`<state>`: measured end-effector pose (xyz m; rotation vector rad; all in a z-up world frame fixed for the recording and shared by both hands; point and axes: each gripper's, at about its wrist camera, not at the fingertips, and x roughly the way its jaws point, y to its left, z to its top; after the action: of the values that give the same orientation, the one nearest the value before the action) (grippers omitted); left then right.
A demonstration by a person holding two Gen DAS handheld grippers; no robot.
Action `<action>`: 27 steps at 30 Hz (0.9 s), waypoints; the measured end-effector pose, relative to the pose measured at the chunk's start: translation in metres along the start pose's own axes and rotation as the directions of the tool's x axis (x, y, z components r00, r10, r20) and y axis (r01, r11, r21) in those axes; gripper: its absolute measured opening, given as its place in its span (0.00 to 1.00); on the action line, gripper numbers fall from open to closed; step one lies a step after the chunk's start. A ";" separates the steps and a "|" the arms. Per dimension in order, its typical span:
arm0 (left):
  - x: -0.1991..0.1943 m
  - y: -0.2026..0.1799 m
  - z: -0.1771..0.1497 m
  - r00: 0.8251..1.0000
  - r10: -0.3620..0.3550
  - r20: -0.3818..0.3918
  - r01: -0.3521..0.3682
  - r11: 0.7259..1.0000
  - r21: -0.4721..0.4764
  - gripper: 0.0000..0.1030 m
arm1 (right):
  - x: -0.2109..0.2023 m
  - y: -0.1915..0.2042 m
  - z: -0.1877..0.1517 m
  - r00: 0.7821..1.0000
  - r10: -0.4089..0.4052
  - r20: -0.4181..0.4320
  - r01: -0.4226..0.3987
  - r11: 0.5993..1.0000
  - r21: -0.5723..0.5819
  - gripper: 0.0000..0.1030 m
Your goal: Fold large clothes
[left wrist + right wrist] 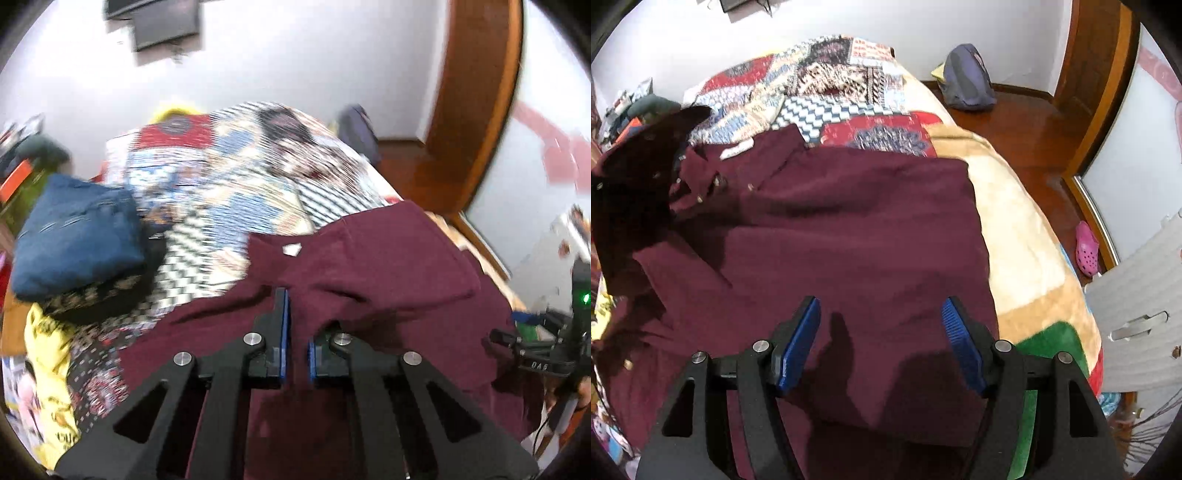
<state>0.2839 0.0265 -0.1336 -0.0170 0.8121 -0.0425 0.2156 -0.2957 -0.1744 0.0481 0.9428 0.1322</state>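
Item: large maroon buttoned cloth shirt (849, 221), spread on patchwork-quilted bed (849, 110) for folding. Left gripper (295, 314) pinched narrow on a shirt fold; right gripper (881, 317) wide, empty, above hem.

The left gripper (295, 314) is a black angular frame with triangular cut-outs, round silver pivot bolts and flat blue ribbed pads (282, 321). The right gripper (881, 332) is built the same, its blue pads (799, 343) finely ridged.
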 end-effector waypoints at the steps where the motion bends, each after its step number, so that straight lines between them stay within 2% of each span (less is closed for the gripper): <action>1: -0.006 0.009 -0.002 1.000 0.017 0.020 -0.016 1.000 -0.027 0.09 | 0.002 0.002 0.000 1.000 0.004 -0.001 -0.004 1.000 -0.004 0.63; 3: -0.020 0.031 -0.011 0.997 0.049 0.056 -0.044 0.995 -0.084 0.08 | 0.011 0.006 -0.003 1.000 -0.004 -0.026 0.003 1.000 -0.008 0.63; 6: -0.029 0.056 -0.028 0.994 0.094 0.059 -0.086 0.987 -0.134 0.07 | 0.028 0.010 -0.010 0.998 -0.031 -0.053 0.031 1.000 0.001 0.63; 10: -0.019 0.085 -0.056 0.994 0.110 -0.025 -0.113 0.975 -0.194 0.07 | 0.027 0.013 -0.013 0.998 -0.058 -0.032 0.057 0.998 -0.010 0.63; 14: -0.001 0.112 -0.088 0.988 0.059 -0.144 -0.099 0.952 -0.290 0.09 | 0.026 0.011 -0.011 0.998 -0.052 -0.038 0.052 0.998 0.018 0.64; 17: 0.002 0.129 -0.112 0.980 0.002 -0.200 -0.082 0.917 -0.391 0.25 | 0.026 0.011 -0.011 0.997 -0.060 -0.038 0.061 0.998 0.025 0.64; 18: 0.002 0.138 -0.118 0.977 -0.019 -0.211 -0.076 0.898 -0.434 0.35 | 0.026 0.013 -0.012 0.997 -0.064 -0.036 0.065 0.998 0.024 0.64; 19: -0.001 0.144 -0.123 0.977 -0.029 -0.212 -0.074 0.885 -0.460 0.46 | 0.026 0.014 -0.013 0.997 -0.070 -0.035 0.071 0.997 0.024 0.64; 21: -0.007 0.158 -0.130 0.980 -0.050 -0.195 -0.062 0.849 -0.525 0.57 | 0.025 0.015 -0.014 0.997 -0.076 -0.033 0.077 0.997 0.032 0.64; 24: -0.015 0.180 -0.141 0.979 -0.079 -0.188 -0.049 0.804 -0.593 0.63 | 0.022 0.013 -0.014 0.997 -0.075 -0.034 0.077 0.995 0.057 0.64; 27: -0.017 0.198 -0.156 0.978 -0.115 -0.176 -0.029 0.756 -0.654 0.63 | 0.018 0.012 -0.013 0.997 -0.071 -0.035 0.073 0.994 0.081 0.64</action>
<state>0.1655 0.2255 -0.2351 -0.7156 1.0030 0.2058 0.2143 -0.2820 -0.1954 0.0885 0.9811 0.0273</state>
